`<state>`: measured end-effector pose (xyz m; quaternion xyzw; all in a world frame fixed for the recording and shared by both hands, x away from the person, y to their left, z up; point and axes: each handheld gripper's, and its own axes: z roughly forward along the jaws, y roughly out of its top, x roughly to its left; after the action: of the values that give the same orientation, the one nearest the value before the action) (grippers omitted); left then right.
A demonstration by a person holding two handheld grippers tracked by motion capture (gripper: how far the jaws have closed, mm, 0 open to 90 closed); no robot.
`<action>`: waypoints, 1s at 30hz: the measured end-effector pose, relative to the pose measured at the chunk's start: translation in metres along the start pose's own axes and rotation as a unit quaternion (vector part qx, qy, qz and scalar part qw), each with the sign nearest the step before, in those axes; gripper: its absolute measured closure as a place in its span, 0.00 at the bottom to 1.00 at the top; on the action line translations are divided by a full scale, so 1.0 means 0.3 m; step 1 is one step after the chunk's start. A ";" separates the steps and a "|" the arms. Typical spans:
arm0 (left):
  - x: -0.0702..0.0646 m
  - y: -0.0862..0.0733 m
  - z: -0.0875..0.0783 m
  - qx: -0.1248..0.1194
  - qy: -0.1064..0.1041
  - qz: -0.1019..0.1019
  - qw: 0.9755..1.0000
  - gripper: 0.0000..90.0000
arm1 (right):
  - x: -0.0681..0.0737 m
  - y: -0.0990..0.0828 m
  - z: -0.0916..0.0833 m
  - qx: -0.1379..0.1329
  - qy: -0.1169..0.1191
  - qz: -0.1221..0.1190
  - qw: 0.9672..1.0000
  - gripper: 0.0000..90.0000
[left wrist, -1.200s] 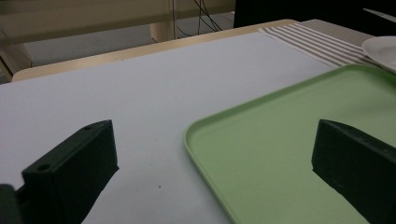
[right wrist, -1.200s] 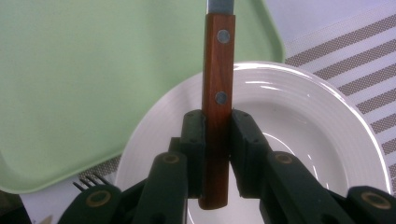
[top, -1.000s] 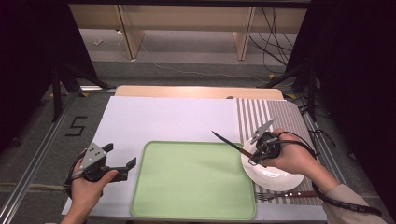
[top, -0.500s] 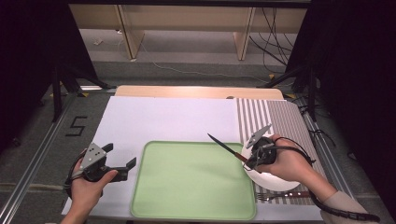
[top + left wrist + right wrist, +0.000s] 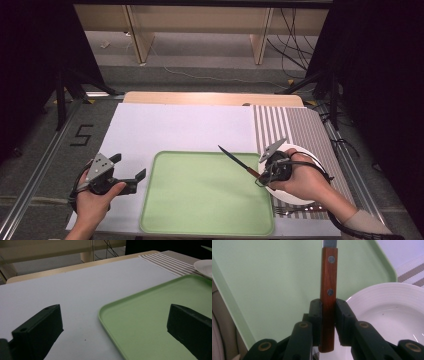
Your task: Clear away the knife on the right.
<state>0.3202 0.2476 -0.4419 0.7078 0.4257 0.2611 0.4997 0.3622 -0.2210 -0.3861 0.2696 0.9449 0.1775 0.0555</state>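
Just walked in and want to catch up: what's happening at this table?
A person works with a gripper in each hand. The right gripper is shut on the wooden handle of a knife, holding it above the right edge of a green tray, blade pointing out over the tray. A white plate sits beside the tray, under that hand, with a fork near it. The left gripper rests open at the tray's left edge, holding nothing.

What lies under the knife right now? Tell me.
Under the knife, held in the right gripper, lie the green tray beneath the blade and the white plate beneath the handle's end. The hand covers much of that plate.
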 end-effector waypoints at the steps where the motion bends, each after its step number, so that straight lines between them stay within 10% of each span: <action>1: 0.000 0.000 0.000 0.000 0.000 0.000 1.000 0.00 | 0.004 0.000 0.001 0.001 -0.001 0.001 1.000 0.86; 30: -0.001 0.000 -0.002 -0.001 0.001 -0.004 1.000 0.00 | 0.129 -0.009 0.036 0.010 0.032 0.005 0.999 0.86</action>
<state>0.3197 0.2475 -0.4416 0.7053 0.4285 0.2605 0.5010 0.3302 -0.1993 -0.3977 0.2694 0.9465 0.1765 0.0219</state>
